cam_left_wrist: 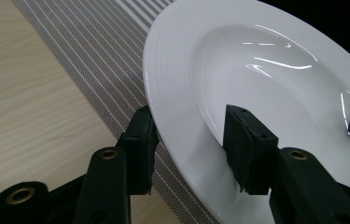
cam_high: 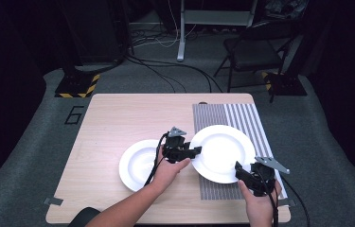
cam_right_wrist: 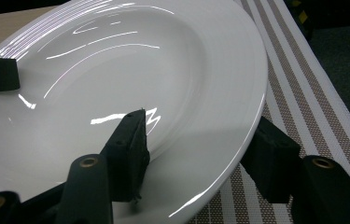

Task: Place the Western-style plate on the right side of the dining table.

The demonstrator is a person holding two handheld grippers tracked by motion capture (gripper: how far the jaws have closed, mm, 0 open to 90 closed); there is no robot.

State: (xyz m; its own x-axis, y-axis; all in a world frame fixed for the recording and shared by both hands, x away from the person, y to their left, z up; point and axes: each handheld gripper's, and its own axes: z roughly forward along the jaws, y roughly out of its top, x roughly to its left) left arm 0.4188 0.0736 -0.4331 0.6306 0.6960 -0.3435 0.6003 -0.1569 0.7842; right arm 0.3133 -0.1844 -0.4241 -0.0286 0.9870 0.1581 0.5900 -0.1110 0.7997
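Observation:
A large white plate hangs tilted a little above the striped placemat. My left gripper is shut on its left rim; in the left gripper view the plate sits between the jaws of this gripper, one under the rim and one on the inner slope. My right gripper is shut on the near right rim; in the right gripper view the plate is clamped the same way by this gripper. A smaller white plate lies on the wooden table to the left.
The placemat covers the table's right part up to its right edge. Bare wood lies left of the mat. Behind the table, on the grey floor, stand a folding chair and cables.

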